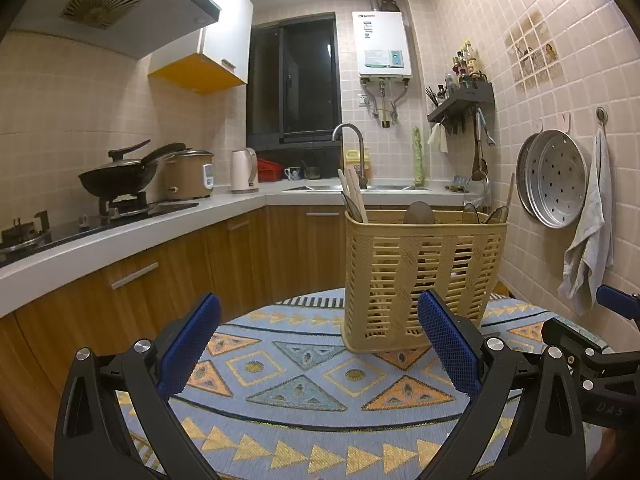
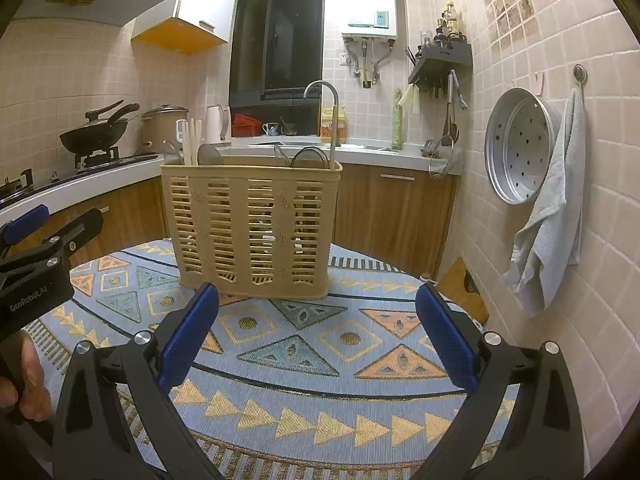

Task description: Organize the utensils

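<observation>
1. The left gripper (image 1: pixel 319 344) hangs over the patterned tablecloth (image 1: pixel 280 392) with its blue pads spread wide and nothing between them; from the right wrist view it shows only at the far left edge.
2. At the left end of the utensil basket (image 2: pixel 252 228), pale wooden chopsticks (image 2: pixel 192 142) stand upright beside a dark spoon or ladle bowl. They look light, stiff and slim, so they would likely slip or pivot unless pinched across the shafts just above the rim.
3. The basket itself stands upright on the cloth, ahead of both claws and touching neither. It is slatted beige plastic, probably light and a bit flexible; I judge the top rim the surest place to take hold, since the wall may bow.
4. Toward its right end, rounded dark utensil heads (image 2: pixel 310 158) and a long handle poke above the rim. What they are exactly is hard to tell. Smooth curved bowls would be slippery, so the handles are the better grip.
5. The right gripper (image 2: pixel 317 346) also stands agape and empty, low over the cloth, aimed at the basket's broad side.
</observation>
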Motion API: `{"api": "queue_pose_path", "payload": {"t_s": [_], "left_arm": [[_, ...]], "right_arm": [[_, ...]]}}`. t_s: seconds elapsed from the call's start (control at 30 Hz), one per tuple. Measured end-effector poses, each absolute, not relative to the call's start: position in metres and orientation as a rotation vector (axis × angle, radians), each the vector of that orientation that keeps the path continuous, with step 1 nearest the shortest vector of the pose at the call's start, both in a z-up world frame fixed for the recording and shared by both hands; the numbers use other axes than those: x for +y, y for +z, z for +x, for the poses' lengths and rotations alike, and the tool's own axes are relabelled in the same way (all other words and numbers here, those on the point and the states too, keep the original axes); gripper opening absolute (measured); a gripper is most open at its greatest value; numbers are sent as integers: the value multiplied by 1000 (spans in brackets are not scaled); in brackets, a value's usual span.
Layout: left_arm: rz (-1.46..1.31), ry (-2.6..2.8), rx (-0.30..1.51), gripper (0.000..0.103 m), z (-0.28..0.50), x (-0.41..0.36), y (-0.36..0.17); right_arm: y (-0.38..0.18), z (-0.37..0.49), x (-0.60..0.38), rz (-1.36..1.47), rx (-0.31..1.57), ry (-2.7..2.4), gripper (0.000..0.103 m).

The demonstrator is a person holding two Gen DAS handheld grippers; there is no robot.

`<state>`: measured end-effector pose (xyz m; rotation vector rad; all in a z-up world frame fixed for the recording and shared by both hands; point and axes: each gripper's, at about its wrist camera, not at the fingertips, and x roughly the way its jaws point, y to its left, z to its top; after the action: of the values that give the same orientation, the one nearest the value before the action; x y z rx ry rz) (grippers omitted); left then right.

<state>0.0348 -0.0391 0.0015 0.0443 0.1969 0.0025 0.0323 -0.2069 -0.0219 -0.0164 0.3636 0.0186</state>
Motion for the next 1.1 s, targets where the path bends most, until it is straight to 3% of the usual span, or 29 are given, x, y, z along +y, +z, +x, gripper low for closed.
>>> {"api": "queue_pose_path", "payload": {"t_s": [1.1], "left_arm": [[37, 18, 239, 95, 40, -37, 1]], "right_arm": [[-20, 28, -204, -2, 339, -3, 94]]}}
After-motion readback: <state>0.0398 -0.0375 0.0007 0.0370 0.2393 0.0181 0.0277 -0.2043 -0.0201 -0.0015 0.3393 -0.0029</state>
